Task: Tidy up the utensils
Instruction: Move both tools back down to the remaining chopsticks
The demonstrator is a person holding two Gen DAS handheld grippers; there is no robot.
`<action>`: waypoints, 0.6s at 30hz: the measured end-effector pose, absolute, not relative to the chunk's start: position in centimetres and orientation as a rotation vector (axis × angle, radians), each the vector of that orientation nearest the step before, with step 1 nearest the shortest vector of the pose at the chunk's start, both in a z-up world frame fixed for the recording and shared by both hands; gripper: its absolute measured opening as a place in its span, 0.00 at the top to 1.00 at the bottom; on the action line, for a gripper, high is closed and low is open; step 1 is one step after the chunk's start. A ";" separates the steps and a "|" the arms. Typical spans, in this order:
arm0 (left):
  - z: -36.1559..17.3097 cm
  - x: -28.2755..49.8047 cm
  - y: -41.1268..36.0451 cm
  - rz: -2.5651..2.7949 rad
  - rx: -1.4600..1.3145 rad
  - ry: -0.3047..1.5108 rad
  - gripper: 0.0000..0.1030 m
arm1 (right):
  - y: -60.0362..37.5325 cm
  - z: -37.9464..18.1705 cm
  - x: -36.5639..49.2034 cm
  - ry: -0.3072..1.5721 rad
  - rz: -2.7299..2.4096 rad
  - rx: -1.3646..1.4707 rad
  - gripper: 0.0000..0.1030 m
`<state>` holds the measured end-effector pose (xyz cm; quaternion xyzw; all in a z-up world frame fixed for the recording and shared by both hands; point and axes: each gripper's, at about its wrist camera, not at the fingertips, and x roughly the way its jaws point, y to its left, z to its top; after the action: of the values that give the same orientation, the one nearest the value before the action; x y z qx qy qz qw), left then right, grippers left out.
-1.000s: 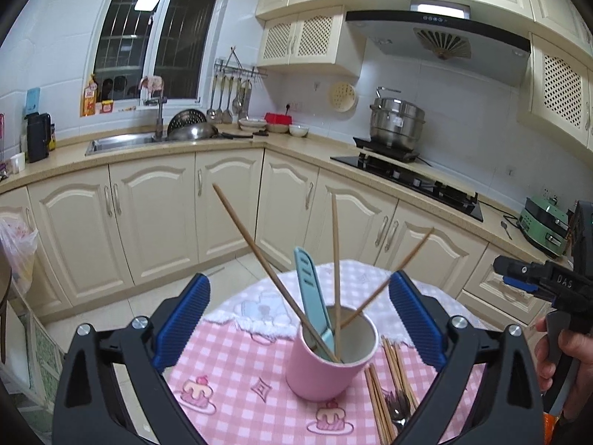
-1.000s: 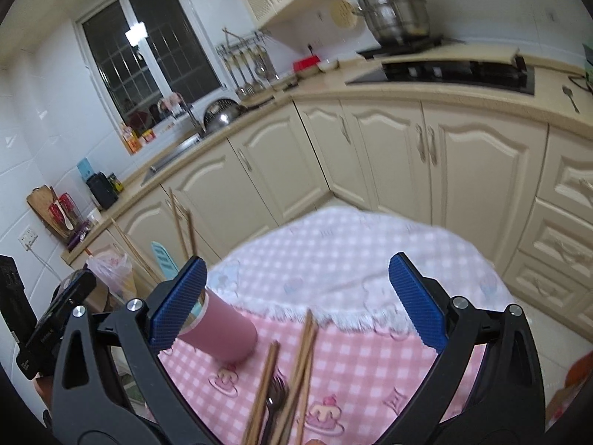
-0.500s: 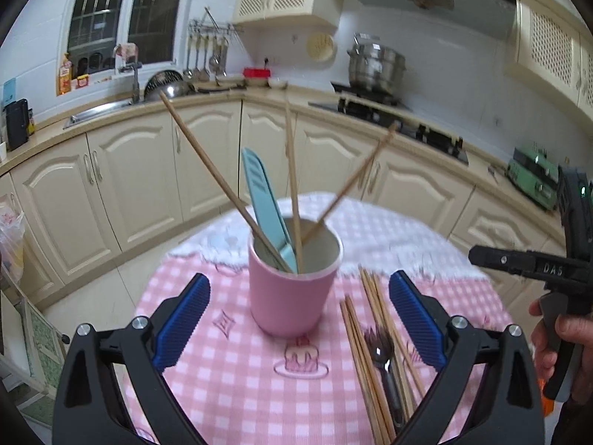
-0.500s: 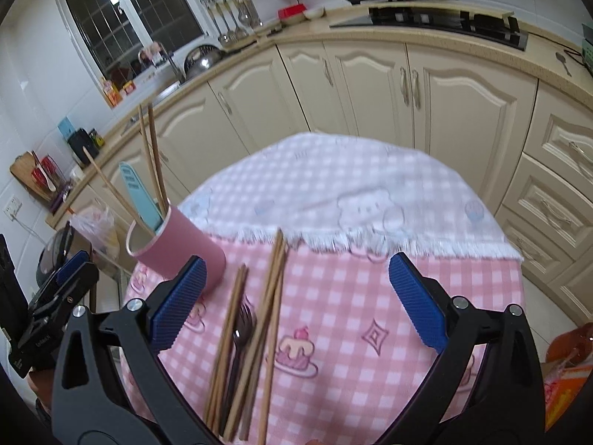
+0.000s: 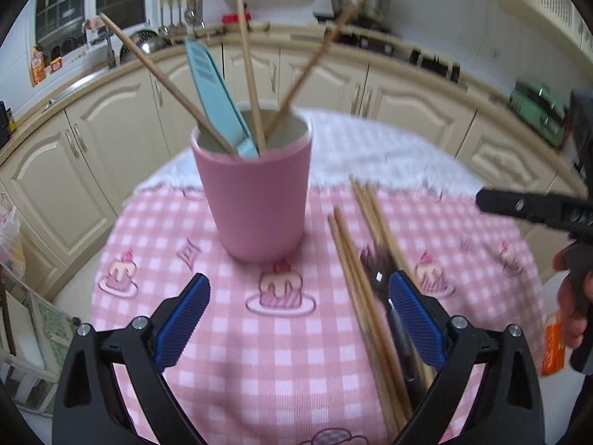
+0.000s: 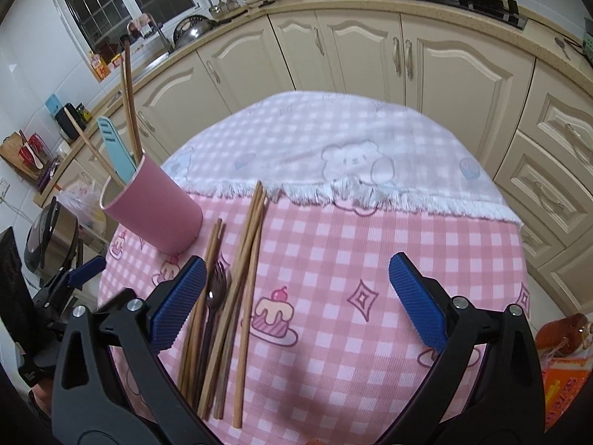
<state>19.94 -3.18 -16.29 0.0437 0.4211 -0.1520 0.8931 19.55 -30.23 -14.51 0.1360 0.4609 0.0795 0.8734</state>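
A pink cup (image 5: pixel 255 200) stands on the pink checked tablecloth (image 6: pixel 333 259), holding three chopsticks (image 5: pixel 249 70) and a blue utensil (image 5: pixel 215 92). Just right of it lie loose chopsticks (image 6: pixel 244 259) and a dark fork (image 6: pixel 215 296). The left gripper (image 5: pixel 296 319) and right gripper (image 6: pixel 296 296) hover near, jaws released and empty.
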 end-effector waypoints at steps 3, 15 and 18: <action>-17.8 20.2 -3.7 -0.314 0.109 0.925 0.08 | -30.1 -15.2 19.7 0.986 0.165 0.276 0.06; -21.5 21.8 -4.3 -0.278 0.130 1.023 0.08 | -28.7 -17.5 20.3 1.059 0.173 0.219 0.06; -21.5 22.2 -4.4 -0.276 0.124 1.017 0.08 | -28.4 -17.8 20.4 1.069 0.166 0.196 0.06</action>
<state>22.18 -4.45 -21.55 0.0591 0.4850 -0.1317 0.8625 20.35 -28.40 -17.83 0.0932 0.5079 0.0789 0.8527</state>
